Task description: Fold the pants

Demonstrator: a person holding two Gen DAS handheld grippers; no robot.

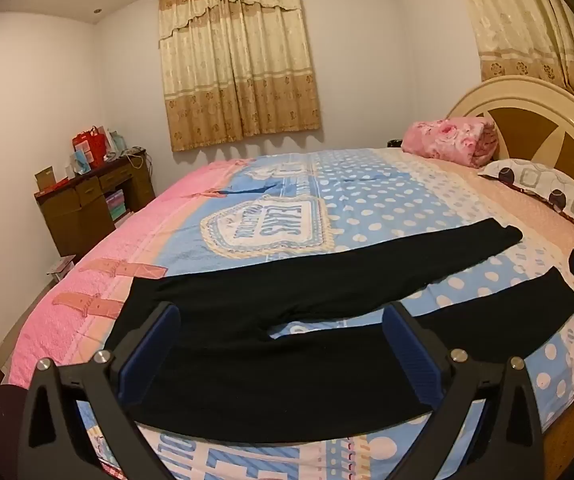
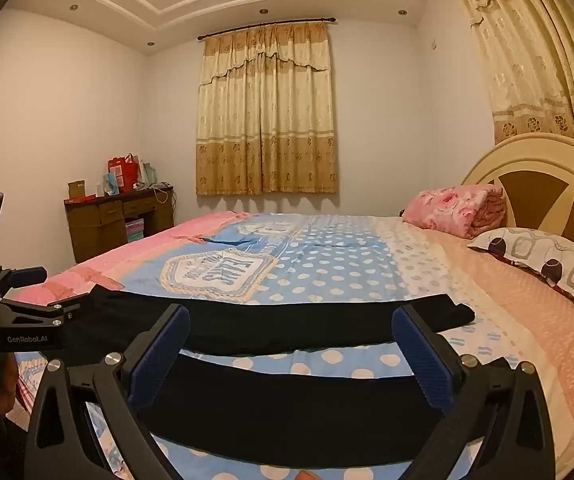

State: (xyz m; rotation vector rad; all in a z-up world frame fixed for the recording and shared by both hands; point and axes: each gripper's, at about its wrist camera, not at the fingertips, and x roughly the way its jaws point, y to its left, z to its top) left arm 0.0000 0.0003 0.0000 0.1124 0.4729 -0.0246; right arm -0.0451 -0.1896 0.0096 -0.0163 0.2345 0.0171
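So, nothing folded yet. Going left to right with the bed (image 1: 367, 184) as landmark: a brown desk (image 1: 87, 204) stands against the wall off the bed's far left corner, cluttered with bags and boxes. The black pants (image 1: 271, 292) lie flat on the bed's near side, waistband toward the left end, two legs running right, splayed apart with blue dotted bedspread showing between them. Far leg ends short of the patterned pillow (image 1: 547, 188); a rolled pink blanket (image 1: 447, 140) sits by the headboard at the bed's right end.

Left gripper (image 1: 283, 316) hovers over the waist/crotch area, jaws spread wide, nothing between the pads, not touching cloth as far as I can tell. Right gripper (image 2: 291, 320) hangs over the near leg further right, jaws also spread wide, empty.

Progress judgement: start of the task. Pants are laid out roughly smooth, no fold made. Left to do: bring one leg over the other, then fold lengthwise toward the waist. Likely next: pinch the near leg's edge at two spots.
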